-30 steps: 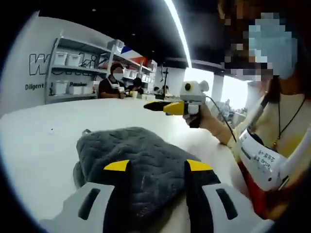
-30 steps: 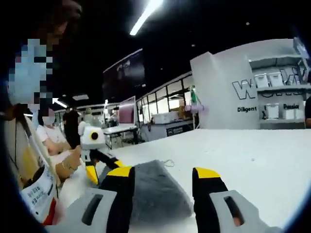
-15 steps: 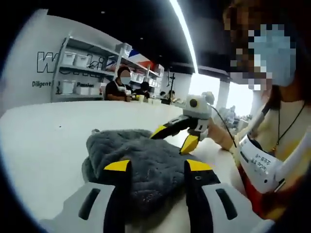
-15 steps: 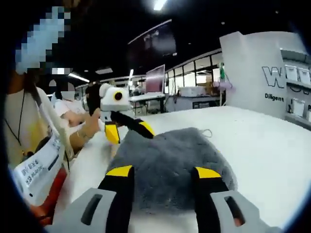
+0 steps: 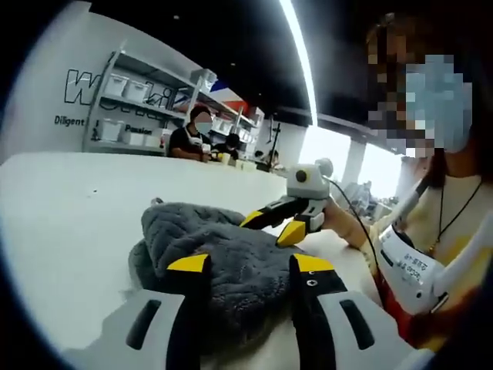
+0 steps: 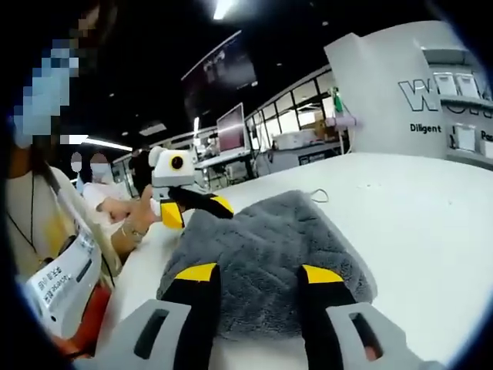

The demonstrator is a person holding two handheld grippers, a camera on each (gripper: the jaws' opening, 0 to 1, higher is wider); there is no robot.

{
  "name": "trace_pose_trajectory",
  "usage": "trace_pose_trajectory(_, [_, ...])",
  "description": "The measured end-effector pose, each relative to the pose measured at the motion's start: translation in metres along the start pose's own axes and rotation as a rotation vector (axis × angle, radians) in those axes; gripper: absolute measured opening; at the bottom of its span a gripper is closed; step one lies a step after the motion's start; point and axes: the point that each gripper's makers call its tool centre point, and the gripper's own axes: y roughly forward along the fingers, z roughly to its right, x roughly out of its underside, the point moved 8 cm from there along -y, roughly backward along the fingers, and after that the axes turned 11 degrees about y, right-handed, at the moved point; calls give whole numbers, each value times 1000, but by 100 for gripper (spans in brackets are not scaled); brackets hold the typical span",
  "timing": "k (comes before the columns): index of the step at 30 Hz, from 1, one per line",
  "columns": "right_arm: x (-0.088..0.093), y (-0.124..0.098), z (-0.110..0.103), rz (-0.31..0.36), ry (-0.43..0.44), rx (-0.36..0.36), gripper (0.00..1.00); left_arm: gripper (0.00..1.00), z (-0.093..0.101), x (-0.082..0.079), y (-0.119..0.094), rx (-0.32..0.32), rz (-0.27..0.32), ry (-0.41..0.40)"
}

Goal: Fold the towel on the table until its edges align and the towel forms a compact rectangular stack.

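Ceiling: dark, with one long light strip (image 5: 302,58) running across it.
Wall: white panel (image 6: 377,92) carrying large dark lettering, partly cut off.
Shelving: white rack (image 5: 135,108) against the wall, holding white storage bins.
Windows: bright glazed openings (image 5: 331,150) at the far end.
Screen: monitor (image 6: 231,127) standing on a distant desk.
People: seated people (image 5: 192,139) near the shelving.

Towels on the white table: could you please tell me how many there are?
1. The grey towel lies bunched on the white table, just ahead of the left hand-held gripper and the right hand-held gripper; both stand open.
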Motion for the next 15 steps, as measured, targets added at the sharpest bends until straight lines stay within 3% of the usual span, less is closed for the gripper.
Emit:
trace_pose_trajectory(10, [-2, -4, 7, 39, 87, -11, 35, 38, -3, 3, 4, 14, 2, -30])
trace_pose_trajectory(15, [-8, -8, 4, 23, 31, -18, 39, 39, -3, 2, 3, 16, 1, -27])
